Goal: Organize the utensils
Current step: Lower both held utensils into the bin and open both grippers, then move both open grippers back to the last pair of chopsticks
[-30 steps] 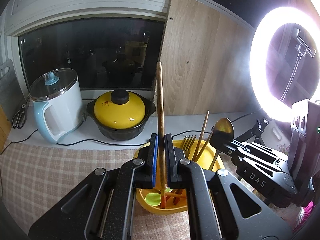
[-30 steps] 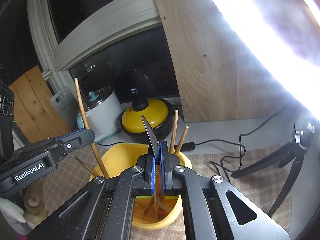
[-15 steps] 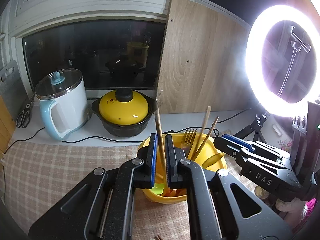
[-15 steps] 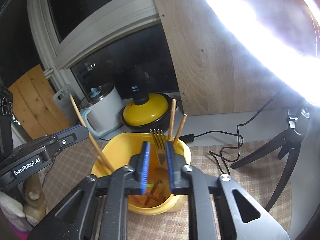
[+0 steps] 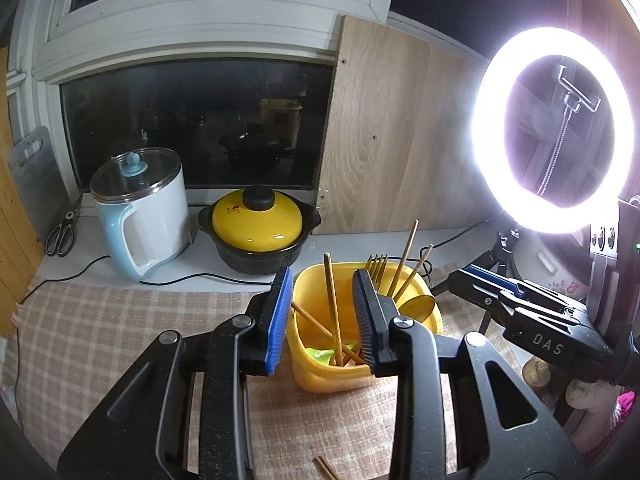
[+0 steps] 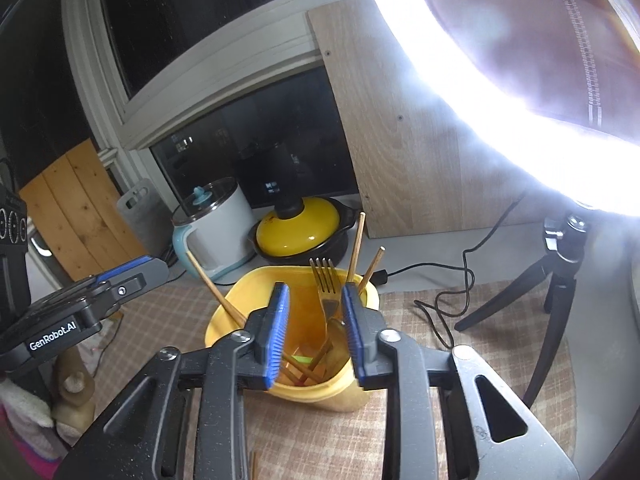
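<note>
A yellow utensil holder (image 5: pixel 316 372) stands on the checked cloth; it also shows in the right wrist view (image 6: pixel 218 326). In it stand wooden chopsticks (image 5: pixel 332 304), a gold fork (image 5: pixel 378 262) and a gold spoon (image 5: pixel 420 305). The fork (image 6: pixel 326 284) and chopsticks (image 6: pixel 356 246) lean at the holder's far side. My left gripper (image 5: pixel 322 316) is open and empty just in front of the holder, a chopstick standing loose between its jaws. My right gripper (image 6: pixel 314 330) is open and empty over the holder's near rim.
A yellow-lidded black pot (image 5: pixel 258 230) and a white-blue kettle (image 5: pixel 142 210) stand behind on the sill. Scissors (image 5: pixel 60 234) lie at far left. A ring light (image 5: pixel 552 128) on a tripod (image 6: pixel 556 276) stands right, with cables (image 6: pixel 452 292). A loose chopstick end (image 5: pixel 326 468) lies on the cloth.
Both grippers have opened. The left let its chopstick drop into the holder; the right let go of the spoon, which now rests in the holder. Both have drawn back slightly.
</note>
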A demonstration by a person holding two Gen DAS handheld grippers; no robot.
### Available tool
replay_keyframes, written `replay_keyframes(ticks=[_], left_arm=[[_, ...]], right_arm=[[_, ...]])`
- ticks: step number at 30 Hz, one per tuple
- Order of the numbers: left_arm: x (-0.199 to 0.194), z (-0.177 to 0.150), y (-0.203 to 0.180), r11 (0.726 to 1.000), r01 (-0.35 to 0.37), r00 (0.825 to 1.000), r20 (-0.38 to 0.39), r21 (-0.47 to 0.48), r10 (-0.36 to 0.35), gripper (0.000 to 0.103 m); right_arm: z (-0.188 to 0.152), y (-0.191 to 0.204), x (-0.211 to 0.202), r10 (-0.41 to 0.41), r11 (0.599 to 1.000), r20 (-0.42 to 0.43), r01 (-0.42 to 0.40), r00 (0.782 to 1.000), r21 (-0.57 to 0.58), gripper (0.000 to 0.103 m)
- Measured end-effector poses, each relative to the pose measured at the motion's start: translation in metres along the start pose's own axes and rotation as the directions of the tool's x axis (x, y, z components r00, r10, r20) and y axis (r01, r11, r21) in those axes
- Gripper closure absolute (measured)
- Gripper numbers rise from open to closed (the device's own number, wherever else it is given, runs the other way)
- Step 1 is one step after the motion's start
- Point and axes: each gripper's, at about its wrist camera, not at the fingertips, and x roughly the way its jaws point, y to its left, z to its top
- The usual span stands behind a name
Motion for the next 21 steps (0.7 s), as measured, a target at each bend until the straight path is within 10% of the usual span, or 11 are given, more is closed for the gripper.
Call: replay_keyframes(ticks=[9,21], left_arm=[[-0.037,-0.017,-0.008,0.998,-0.041,0.999,0.023,0.049,0.040,0.071],[-0.081,-0.053,-0.008,0.995,-0.085,0.996,0.019,0.053,0.084,0.026]], right_arm=[[-0.017,0.006,-0.027,0.012,1.000,0.005,-0.012,1.000,-0.016,0.050],[-0.055,0.010,-0.049,-0.060,0.998,-0.088,0.057,0.994,-0.040,0.022]])
